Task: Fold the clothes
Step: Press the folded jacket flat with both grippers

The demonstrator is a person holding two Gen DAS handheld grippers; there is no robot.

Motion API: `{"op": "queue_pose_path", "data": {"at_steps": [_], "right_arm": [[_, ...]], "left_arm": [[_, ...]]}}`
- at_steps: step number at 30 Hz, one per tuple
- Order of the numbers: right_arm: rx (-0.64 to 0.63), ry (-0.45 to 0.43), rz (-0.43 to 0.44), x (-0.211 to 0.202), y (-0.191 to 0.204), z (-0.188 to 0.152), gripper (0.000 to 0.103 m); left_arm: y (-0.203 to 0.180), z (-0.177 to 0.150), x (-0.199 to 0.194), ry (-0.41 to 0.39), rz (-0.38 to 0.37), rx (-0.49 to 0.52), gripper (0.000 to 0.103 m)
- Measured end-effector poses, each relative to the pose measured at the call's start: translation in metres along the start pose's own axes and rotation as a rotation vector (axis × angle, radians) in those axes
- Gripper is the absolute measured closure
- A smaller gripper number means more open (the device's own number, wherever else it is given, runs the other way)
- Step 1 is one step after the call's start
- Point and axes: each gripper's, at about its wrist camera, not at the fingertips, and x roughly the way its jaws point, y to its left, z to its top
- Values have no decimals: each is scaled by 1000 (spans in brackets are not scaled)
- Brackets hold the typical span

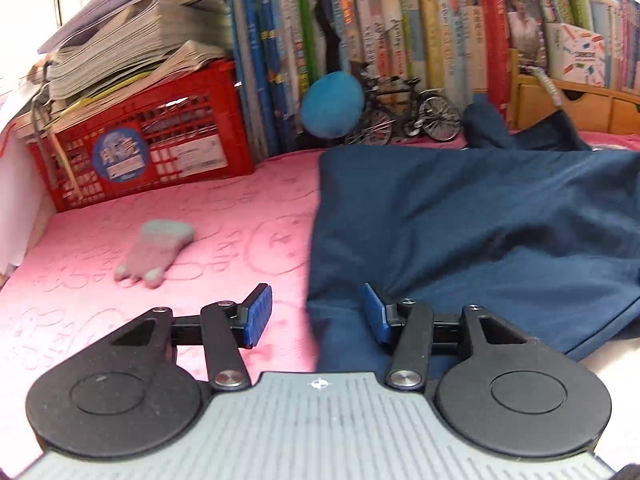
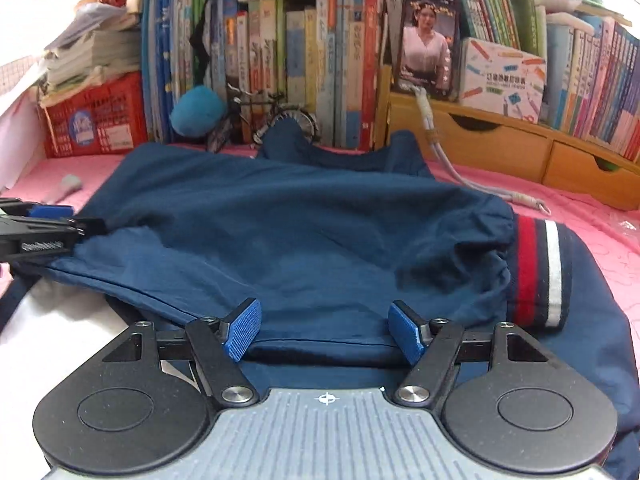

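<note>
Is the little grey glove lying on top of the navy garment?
No, the grey glove lies on the bare pink cover, apart from the navy garment and to its left.

A navy blue garment of thin, smooth woven fabric (image 2: 304,224) is lying spread and loosely rumpled across a pink embossed cover (image 1: 200,208). Soft folds and creases are running over its surface. At its right side, gathered fabric is meeting a ribbed band striped in red, navy and white (image 2: 540,272). A stitched hem edge (image 2: 312,340) is running along the near side, where one layer is lying over another. At the far side, two raised parts of the cloth are reaching toward a row of books. Its left edge is lying straight on the pink cover.
</note>
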Motion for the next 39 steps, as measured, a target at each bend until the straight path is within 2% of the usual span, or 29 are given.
{"op": "queue_pose_path", "data": {"at_steps": [2,3,5,7,10,12,14,17,19,21,24,28,31,34,35,37,39], "right_arm": [[23,1,-11,1,-6,-4,29],[26,2,-25,1,-9,-4,29],[18,0,-36,0,-12,-6,29],[-2,-8,-52,-4,-10,-7,28],[-89,-59,-71,-11,6,-6,28],[-164,-105,-76,-17,20,-5,27],[-266,-150,-70,-20,41,-5,26],[-366,-167,-42,-16,63,-4,25],[-380,-130,-35,-9,67,-4,25],[-335,-75,-24,-1,60,-3,25],[-186,-2,5,2,32,2,25],[-29,33,-40,-3,-15,-2,22],[31,47,-41,-7,-39,-7,34],[42,68,-101,-14,-28,-1,36],[16,42,-96,-17,-19,2,35],[-33,-14,-61,-22,0,7,36],[-59,-53,0,-22,18,13,31]], "left_arm": [[22,-1,0,20,17,-67,40],[26,-2,-1,20,45,-64,41],[30,1,-5,43,122,-50,47],[30,5,-18,4,111,-67,47],[14,14,-47,-96,-7,-90,47],[-9,17,-57,-139,-75,-43,44],[-27,12,-51,-115,-95,14,42],[-54,5,-41,-78,-123,98,42],[-53,-1,-34,-55,-120,76,42],[-47,-2,-33,-48,-131,43,39],[-41,-4,-31,-37,-134,26,32],[-34,-4,-31,-25,-149,-5,29],[-37,-4,-31,-28,-143,11,27],[-42,-4,-33,-37,-115,40,27],[-42,-4,-33,-38,-114,42,27],[-41,-4,-32,-37,-116,37,27],[-39,-4,-32,-33,-121,28,27]]}}
